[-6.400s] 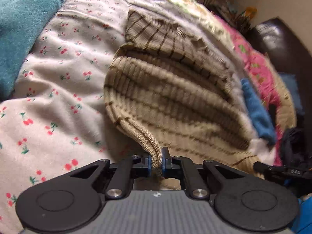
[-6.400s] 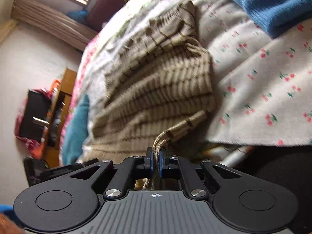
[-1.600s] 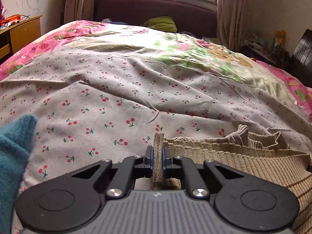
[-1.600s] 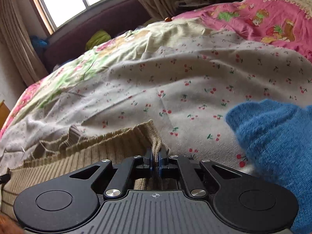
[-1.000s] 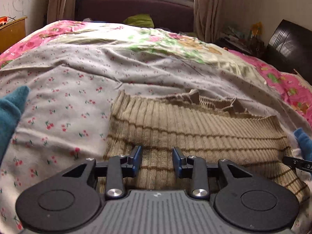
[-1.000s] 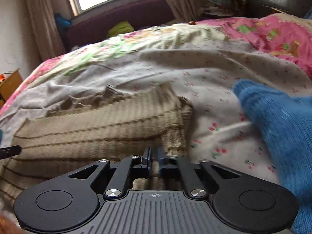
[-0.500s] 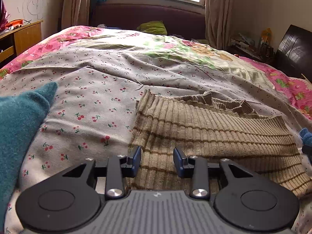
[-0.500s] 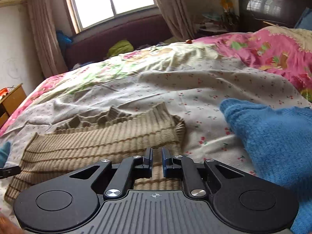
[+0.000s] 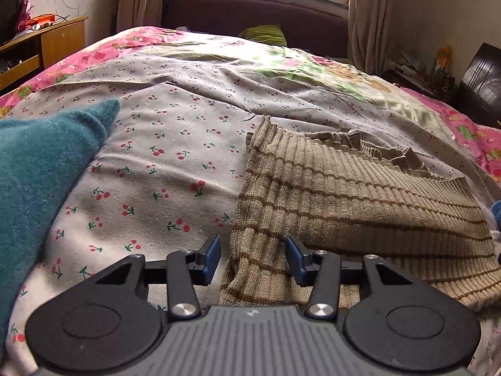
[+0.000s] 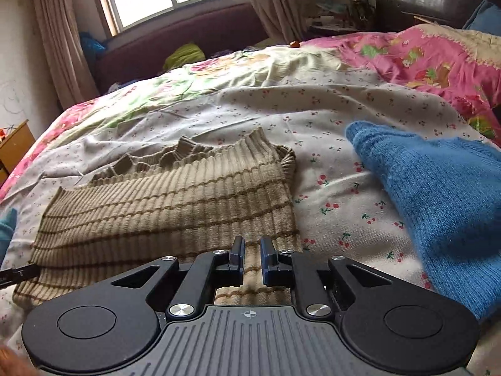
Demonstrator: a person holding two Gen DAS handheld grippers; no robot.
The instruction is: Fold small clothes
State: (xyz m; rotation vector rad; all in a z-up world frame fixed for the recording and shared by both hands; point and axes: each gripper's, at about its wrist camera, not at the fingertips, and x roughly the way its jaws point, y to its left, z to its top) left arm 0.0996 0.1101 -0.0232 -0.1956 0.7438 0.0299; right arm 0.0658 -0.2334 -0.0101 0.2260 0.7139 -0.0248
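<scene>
The tan striped knit top (image 9: 344, 197) lies folded flat on the cherry-print sheet (image 9: 162, 169). The left gripper (image 9: 253, 258) hovers over its near left corner, jaws spread wide and holding nothing. The right gripper (image 10: 251, 255) sits over the near right edge, jaws parted a little, empty. A teal garment (image 9: 37, 181) lies at nine o'clock, a blue sweater (image 10: 444, 194) at three o'clock.

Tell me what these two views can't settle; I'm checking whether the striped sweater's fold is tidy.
- Striped sweater, left wrist view: near hem hidden behind the left tongs.
- Right wrist view: near edge behind the right tongs, so its alignment is unknown.
- Sleeves: tucked under, unseen in both views.
- Blue knit: cut off by the frame edge.
- Teal knit: cut off at the left.
</scene>
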